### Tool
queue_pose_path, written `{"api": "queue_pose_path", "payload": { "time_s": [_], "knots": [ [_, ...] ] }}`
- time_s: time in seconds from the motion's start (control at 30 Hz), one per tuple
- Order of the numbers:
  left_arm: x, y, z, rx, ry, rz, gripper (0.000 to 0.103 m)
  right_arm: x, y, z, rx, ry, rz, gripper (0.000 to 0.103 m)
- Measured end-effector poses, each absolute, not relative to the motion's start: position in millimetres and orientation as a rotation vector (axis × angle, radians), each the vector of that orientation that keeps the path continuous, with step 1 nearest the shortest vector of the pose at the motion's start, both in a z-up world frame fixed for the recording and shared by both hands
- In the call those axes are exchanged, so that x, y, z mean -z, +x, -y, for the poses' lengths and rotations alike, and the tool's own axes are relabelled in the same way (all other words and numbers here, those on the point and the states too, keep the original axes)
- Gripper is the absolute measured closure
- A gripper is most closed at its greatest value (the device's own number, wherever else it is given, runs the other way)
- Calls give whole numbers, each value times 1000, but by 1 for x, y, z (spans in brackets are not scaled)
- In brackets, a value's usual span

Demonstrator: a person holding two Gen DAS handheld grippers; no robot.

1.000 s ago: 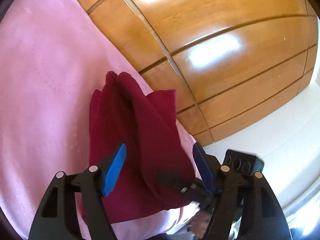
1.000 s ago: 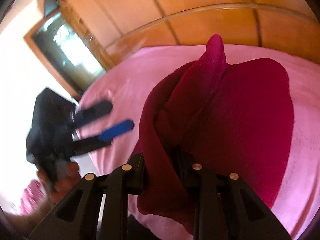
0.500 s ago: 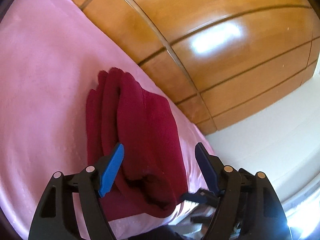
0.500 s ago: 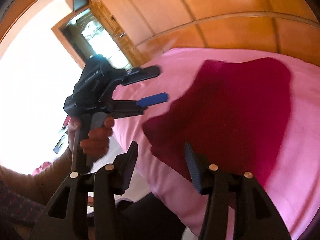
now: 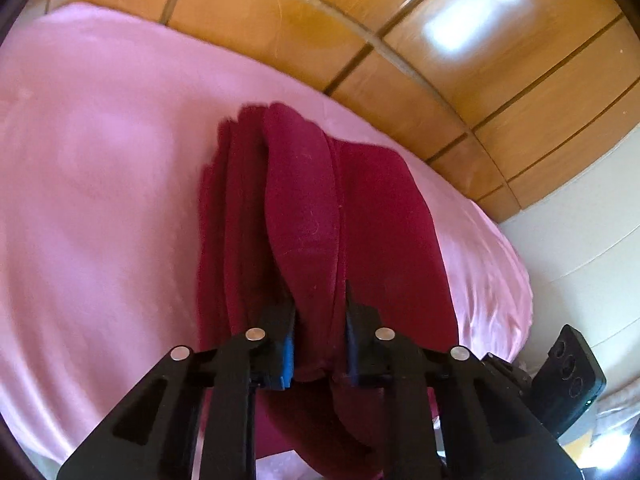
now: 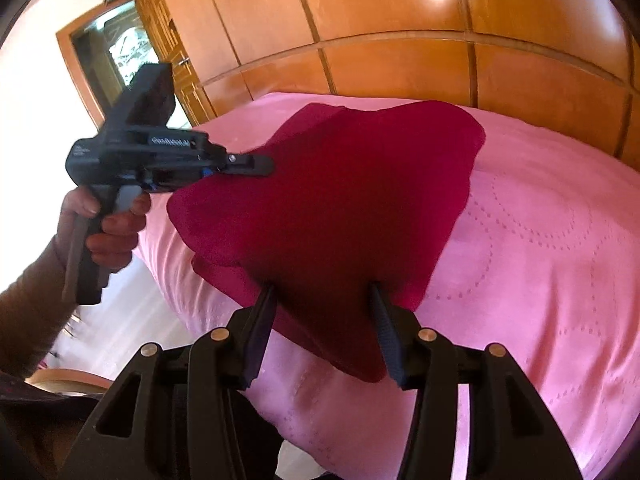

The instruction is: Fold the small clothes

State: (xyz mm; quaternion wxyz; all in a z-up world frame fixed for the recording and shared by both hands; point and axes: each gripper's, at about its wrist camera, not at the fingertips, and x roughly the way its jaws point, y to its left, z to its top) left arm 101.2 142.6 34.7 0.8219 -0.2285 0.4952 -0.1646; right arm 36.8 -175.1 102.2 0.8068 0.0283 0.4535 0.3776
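Note:
A dark red garment point(image 5: 312, 216) lies partly folded on the pink bedspread point(image 5: 100, 184). My left gripper point(image 5: 318, 320) is shut on a raised fold at the garment's near edge. In the right wrist view the same red garment point(image 6: 340, 200) spreads across the pink bedspread point(image 6: 540, 280), with the left gripper point(image 6: 248, 166) pinching its left edge and lifting it. My right gripper point(image 6: 324, 304) is open, its fingers straddling the garment's near edge without pinching it.
A wooden panelled headboard point(image 5: 400, 40) runs behind the bed and shows in the right wrist view point(image 6: 400, 20). A doorway with a wooden frame point(image 6: 112, 52) is at the left. The bed's edge point(image 6: 192, 320) drops off near my grippers.
My right gripper let go of the garment and opened. My left gripper, open before, closed on the garment's fold and lifted it.

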Motion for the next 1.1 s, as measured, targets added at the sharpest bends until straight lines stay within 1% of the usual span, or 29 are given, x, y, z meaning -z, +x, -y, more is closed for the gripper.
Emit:
{"api": "queue_pose_path", "payload": {
  "time_s": [0.13, 0.27, 0.33, 0.4, 0.43, 0.5, 0.6, 0.63, 0.67, 0.77, 0.87, 0.97, 1.1],
  "knots": [
    [-45, 77, -169, 320, -507, -1007, 86, -104, 27, 166, -849, 67, -969, 55],
    [-15, 67, -175, 208, -431, -1076, 85, -93, 20, 146, -887, 81, -1004, 54],
    [-4, 65, -170, 163, -386, -1079, 82, -82, 18, 133, -891, 46, -1023, 54],
    [-9, 63, -170, 130, -394, -1054, 75, -74, 17, 126, -871, 4, -1025, 54],
    [-13, 63, -169, 115, -388, -1044, 73, -76, 18, 127, -872, 8, -1027, 54],
    [-22, 60, -162, 82, -336, -1014, 64, -80, 24, 133, -888, 42, -1057, 54],
    [-33, 56, -152, 57, -287, -970, 62, -92, 37, 147, -921, 114, -1083, 53],
    [-38, 54, -151, 46, -281, -958, 59, -98, 43, 153, -923, 145, -1075, 52],
    [-41, 52, -150, 30, -275, -938, 54, -105, 49, 159, -918, 176, -1060, 50],
    [-41, 56, -145, 7, -260, -913, 54, -124, 75, 175, -870, 267, -1006, 50],
    [-43, 57, -139, 0, -235, -907, 54, -131, 106, 172, -811, 305, -981, 50],
    [-37, 63, -132, -29, -164, -913, 54, -126, 139, 153, -763, 301, -1002, 50],
    [-25, 71, -130, -27, -144, -938, 54, -104, 176, 127, -674, 220, -1048, 50]
  ]
}}
